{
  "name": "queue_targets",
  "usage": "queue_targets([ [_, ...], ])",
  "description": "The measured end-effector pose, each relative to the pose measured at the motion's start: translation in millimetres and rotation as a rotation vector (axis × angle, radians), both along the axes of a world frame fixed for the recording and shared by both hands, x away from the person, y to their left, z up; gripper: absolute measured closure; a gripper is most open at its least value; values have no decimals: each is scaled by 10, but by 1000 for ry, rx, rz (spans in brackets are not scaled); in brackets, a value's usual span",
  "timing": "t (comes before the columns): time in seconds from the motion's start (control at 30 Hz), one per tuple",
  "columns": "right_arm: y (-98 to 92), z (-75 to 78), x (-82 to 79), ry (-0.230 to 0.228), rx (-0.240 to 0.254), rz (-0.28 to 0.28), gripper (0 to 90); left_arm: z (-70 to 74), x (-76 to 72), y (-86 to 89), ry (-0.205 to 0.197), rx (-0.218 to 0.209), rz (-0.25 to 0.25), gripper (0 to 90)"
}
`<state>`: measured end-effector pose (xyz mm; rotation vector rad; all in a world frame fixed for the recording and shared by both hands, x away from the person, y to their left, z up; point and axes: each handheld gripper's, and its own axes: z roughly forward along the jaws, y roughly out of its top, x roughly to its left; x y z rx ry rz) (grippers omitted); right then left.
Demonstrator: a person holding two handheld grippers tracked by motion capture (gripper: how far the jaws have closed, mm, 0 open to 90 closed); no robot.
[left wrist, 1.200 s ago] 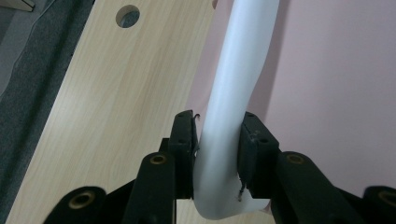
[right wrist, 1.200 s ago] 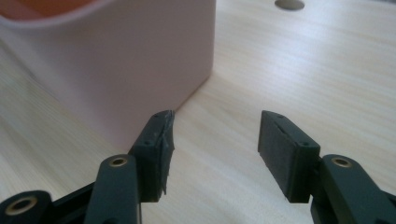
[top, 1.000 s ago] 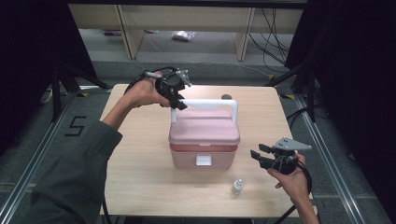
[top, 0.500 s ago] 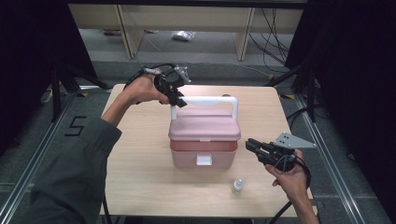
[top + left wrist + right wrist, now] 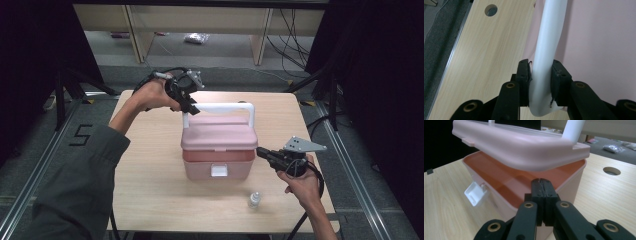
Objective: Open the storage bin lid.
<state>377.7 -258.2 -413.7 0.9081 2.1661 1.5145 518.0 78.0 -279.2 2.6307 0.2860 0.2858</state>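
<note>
A pink box (image 5: pixel 218 150) stands at the centre of the high view on a light wooden table (image 5: pixel 150 170). Its lid (image 5: pixel 219 135) is raised a little off the body, and in the right gripper view the gap shows an orange tray (image 5: pixel 506 178) inside, in the middle of the frame. A white latch (image 5: pixel 475 192) hangs loose on the front wall, at the left of that view.

The left gripper (image 5: pixel 186 100) sits in the upper left part of the high view, at the left end of the white handle (image 5: pixel 220 107). In the left gripper view its 2 black jaws pinch that handle (image 5: pixel 544 82) at the bend, 1 pad on each side, in the lower middle of the frame.

The right gripper (image 5: pixel 261 151) lies at the right of the high view, its tips just beside the right end of the box near the lid's edge. Its jaws have just been closing and now press together with nothing between them; in the right gripper view the 2 pads meet flat in the lower middle, in front of the box wall below the tray's rim.

A small clear bottle (image 5: pixel 254 200) stands upright on the table in the lower middle of the high view, apart from the box and near the right hand (image 5: pixel 300 182).
</note>
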Motion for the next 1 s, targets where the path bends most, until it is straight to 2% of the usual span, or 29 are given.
queue_targets([
  [0.07,30,-18,60,14,10,-3,900,-1,3,0,-1,-1,0,710],
  [0.13,34,-22,79,13,4,2,900,-3,1,3,2,-2,0,711],
  [0.2,65,-30,104,13,21,-10,900,-6,1,4,7,1,-6,711],
  [0.23,52,-23,137,-3,1,14,900,-10,1,4,7,-1,-5,711],
  [0.27,72,-26,137,8,15,9,900,-14,4,3,7,-2,-5,711],
  [0.3,75,-22,164,-6,9,20,900,-16,6,4,7,-4,-4,711],
  [0.4,107,-17,164,2,21,19,898,-15,10,13,7,-12,5,707],
  [0.43,112,-21,185,-33,21,16,898,-17,12,20,7,-15,10,707],
  [0.5,110,-7,189,-26,12,31,897,-21,14,29,-5,-18,14,691],
  [0.57,124,2,170,-6,20,22,897,-29,3,43,-11,-45,44,626],
  [0.6,112,6,193,-26,3,37,897,-27,-1,57,-6,-58,58,558],
  [0.63,110,9,194,-25,-1,35,897,-23,-5,73,-11,-64,62,523],
  [0.7,114,11,194,-16,5,34,897,0,-17,130,-39,-73,87,493],
  [0.77,119,16,190,-16,6,29,897,30,-18,205,-58,-104,142,438],
  [0.8,122,18,188,-10,9,28,897,40,-27,248,-54,-116,181,409],
  [0.83,123,13,213,-38,13,36,897,40,-42,281,-52,-114,177,405],
  [0.93,131,21,215,-36,13,36,897,31,-87,374,-44,-102,184,371],
  [1.0,140,20,210,-23,21,35,897,16,-145,481,-46,-131,239,348],
])
